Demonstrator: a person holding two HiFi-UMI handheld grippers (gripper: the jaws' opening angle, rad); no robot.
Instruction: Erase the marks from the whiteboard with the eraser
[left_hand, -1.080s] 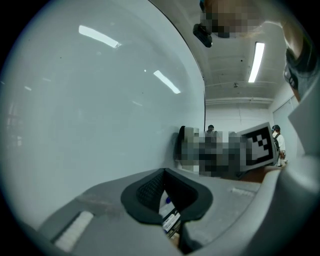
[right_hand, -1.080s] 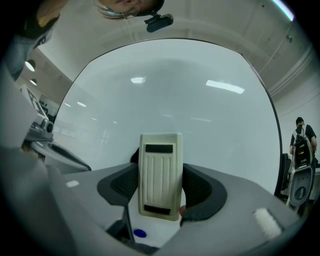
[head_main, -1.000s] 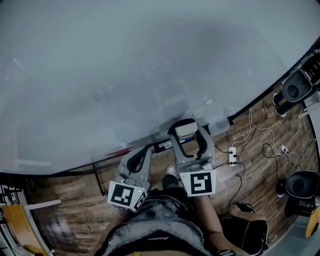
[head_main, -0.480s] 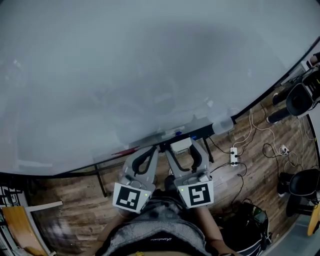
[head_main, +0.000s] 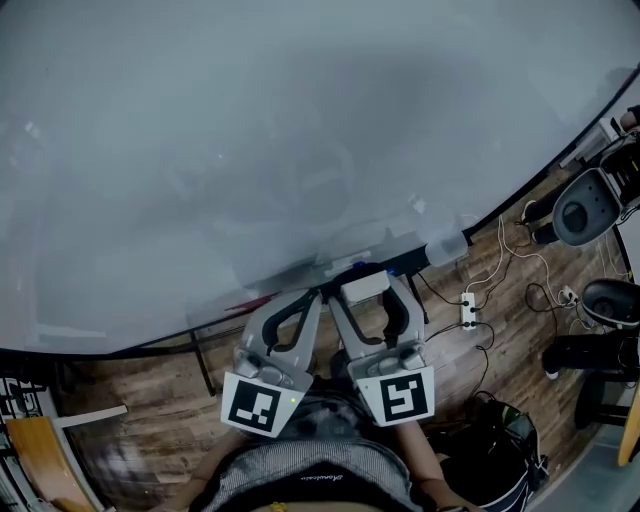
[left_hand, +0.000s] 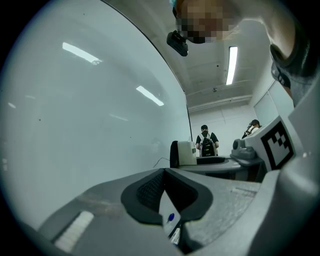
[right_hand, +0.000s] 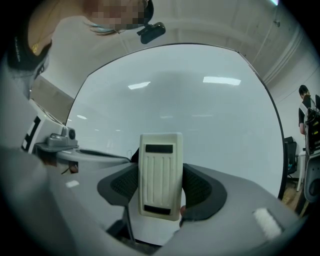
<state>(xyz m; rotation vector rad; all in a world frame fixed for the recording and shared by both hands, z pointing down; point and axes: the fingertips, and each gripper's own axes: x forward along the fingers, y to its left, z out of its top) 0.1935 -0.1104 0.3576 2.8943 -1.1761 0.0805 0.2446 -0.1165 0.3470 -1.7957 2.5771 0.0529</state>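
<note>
The whiteboard (head_main: 300, 120) ahead of both grippers looks nearly clean, though faint marks may escape these views. The right gripper (head_main: 372, 290) clamps the eraser (right_hand: 160, 175) upright between its pads; pressed unevenly, it could twist loose. The left gripper (head_main: 305, 305), closed on nothing just beside it, might collide.
</note>
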